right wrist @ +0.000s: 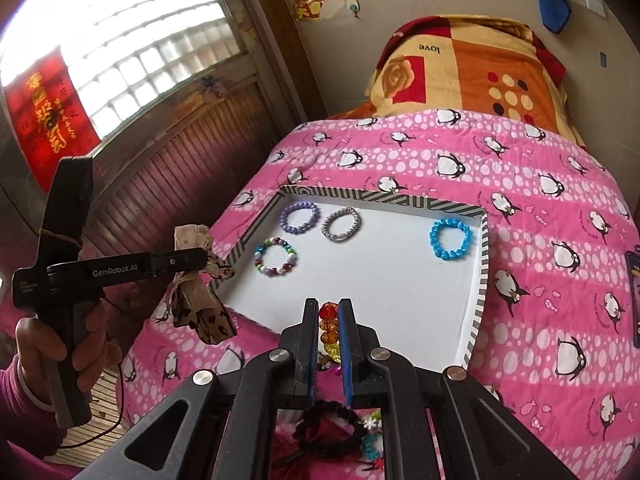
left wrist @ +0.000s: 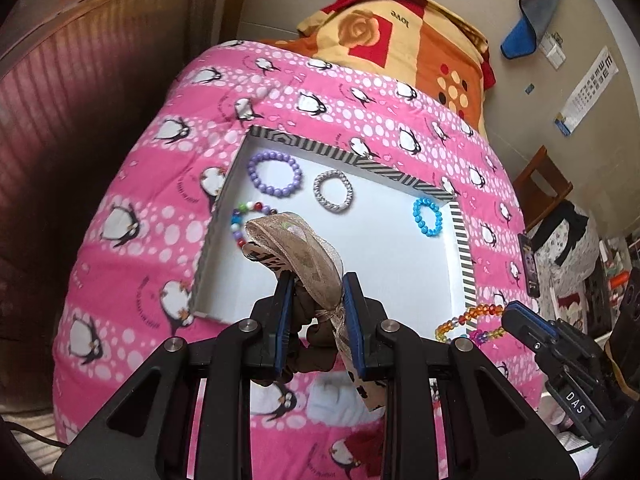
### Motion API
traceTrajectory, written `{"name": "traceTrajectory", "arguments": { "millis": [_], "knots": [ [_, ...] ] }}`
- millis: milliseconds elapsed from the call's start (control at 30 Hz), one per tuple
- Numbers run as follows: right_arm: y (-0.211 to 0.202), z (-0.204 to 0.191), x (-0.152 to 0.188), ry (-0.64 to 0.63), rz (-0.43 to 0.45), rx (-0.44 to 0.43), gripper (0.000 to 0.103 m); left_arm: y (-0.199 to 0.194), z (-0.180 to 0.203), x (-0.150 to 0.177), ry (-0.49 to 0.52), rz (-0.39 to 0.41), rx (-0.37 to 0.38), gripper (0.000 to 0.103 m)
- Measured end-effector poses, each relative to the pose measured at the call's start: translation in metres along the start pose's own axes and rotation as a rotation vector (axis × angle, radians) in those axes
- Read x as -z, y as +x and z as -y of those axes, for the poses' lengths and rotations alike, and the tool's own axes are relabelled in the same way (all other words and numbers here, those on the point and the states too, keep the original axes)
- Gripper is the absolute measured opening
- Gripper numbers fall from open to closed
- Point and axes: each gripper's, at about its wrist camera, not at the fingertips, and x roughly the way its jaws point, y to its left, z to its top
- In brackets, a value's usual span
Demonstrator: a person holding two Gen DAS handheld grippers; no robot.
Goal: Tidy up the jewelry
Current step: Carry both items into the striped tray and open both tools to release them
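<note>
A white tray with a striped rim (left wrist: 466, 240) (right wrist: 482, 280) lies on the pink penguin quilt. In it lie a purple bead bracelet (left wrist: 274, 173) (right wrist: 300, 217), a silver bracelet (left wrist: 333, 191) (right wrist: 341, 224), a blue bead bracelet (left wrist: 428, 216) (right wrist: 450, 239) and a multicoloured bead bracelet (left wrist: 240, 220) (right wrist: 276, 257). My left gripper (left wrist: 318, 284) (right wrist: 204, 258) is shut on a beige ribbon hair bow (left wrist: 298, 254) (right wrist: 196, 296), held over the tray's near left edge. My right gripper (right wrist: 329, 308) (left wrist: 506, 316) is shut on an orange-and-rainbow bead bracelet (right wrist: 328, 326) (left wrist: 468, 320) at the tray's near right corner.
A folded orange and red blanket (left wrist: 400, 40) (right wrist: 460, 64) lies at the far end of the quilt. A dark scrunchie and small loose pieces (right wrist: 332, 428) lie on the quilt under my right gripper. A wooden wall and window (right wrist: 120, 40) stand to the left.
</note>
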Motion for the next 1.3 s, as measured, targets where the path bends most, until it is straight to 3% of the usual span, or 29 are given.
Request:
{"name": "traceTrajectory", "arguments": {
  "millis": [333, 667, 1033, 1167, 1200, 1300],
  "knots": [
    [0.045, 0.010, -0.024, 0.004, -0.058, 0.001, 0.009, 0.057, 0.012, -0.028, 0.008, -0.077, 0.000, 0.023],
    [0.133, 0.040, -0.067, -0.038, -0.181, 0.020, 0.009, 0.120, 0.009, -0.046, -0.031, -0.148, -0.029, 0.023],
    [0.192, 0.075, -0.109, 0.011, -0.163, 0.042, 0.009, 0.153, 0.014, -0.069, -0.044, -0.157, -0.057, 0.024],
    [0.196, 0.087, -0.106, 0.060, -0.196, 0.044, 0.010, 0.157, 0.013, -0.068, -0.044, -0.166, -0.065, 0.030],
    [0.193, 0.090, -0.104, 0.070, -0.193, 0.043, 0.014, 0.156, 0.014, -0.067, -0.038, -0.165, -0.073, 0.037],
    [0.175, 0.094, -0.097, 0.093, -0.178, 0.034, 0.023, 0.151, 0.015, -0.065, -0.035, -0.160, -0.074, 0.043]
  ]
}}
